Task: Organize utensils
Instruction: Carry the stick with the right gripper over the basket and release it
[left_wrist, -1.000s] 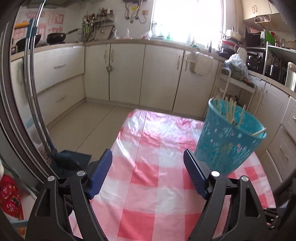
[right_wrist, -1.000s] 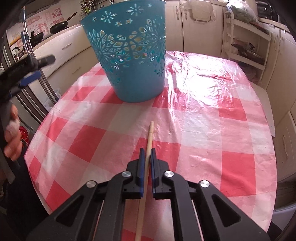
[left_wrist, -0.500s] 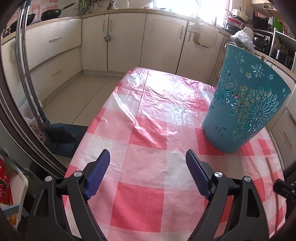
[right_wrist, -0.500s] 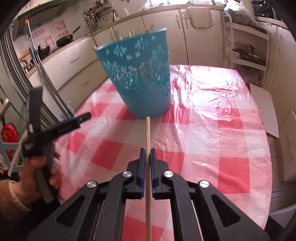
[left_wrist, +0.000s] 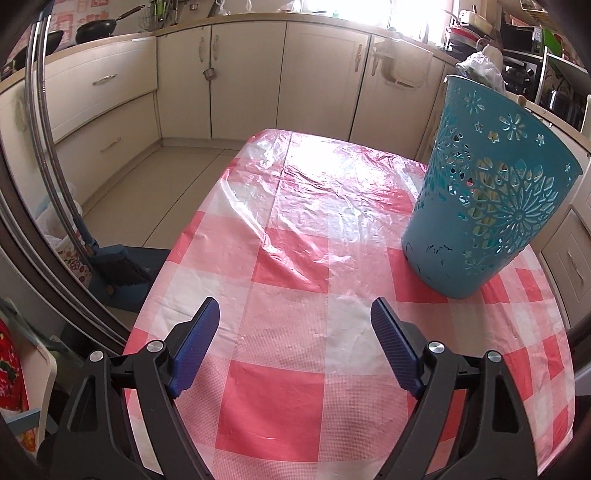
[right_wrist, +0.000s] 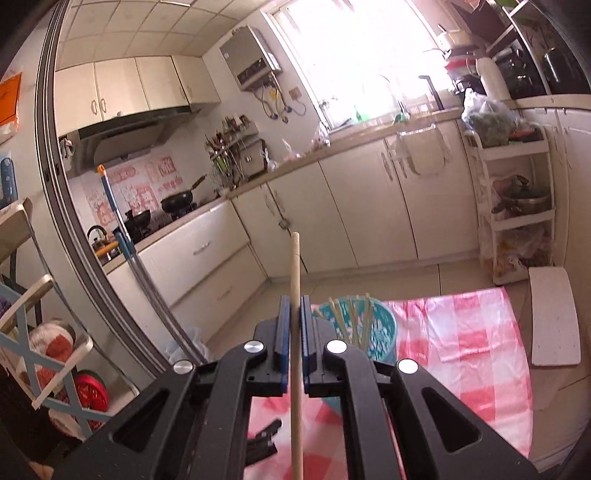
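- Your right claw (right_wrist: 294, 306) is clenched on a single wooden chopstick (right_wrist: 295, 266); both blue pads press its shaft from either side.
- The chopstick runs straight along the line of the claw. Its blunt tip stands out well ahead of the pads, and its other end passes back between the claw arms and out of the bottom of the right wrist view.
- In that view, the teal basket (right_wrist: 380, 325) sits low and just right of the right claw, with its open mouth visible from above. Several pale chopsticks (right_wrist: 354, 314) stand inside it and lean against the rim.
- Your left claw (left_wrist: 295, 325) is released; its jaws have just been opening, and nothing lies between the wide-set pads. Only the checked cloth shows in the gap.
- The left claw points down at the tabletop (left_wrist: 295, 387), which is covered with a red-and-white checked cloth under a clear plastic sheet.
- In the left wrist view, the teal basket (left_wrist: 491, 192) stands upright on the tabletop, ahead and to the right of the left claw and well apart from it. Pale sticks show through its cut-out flower pattern.
- Cream kitchen cabinets (left_wrist: 243, 77) run behind the tabletop.
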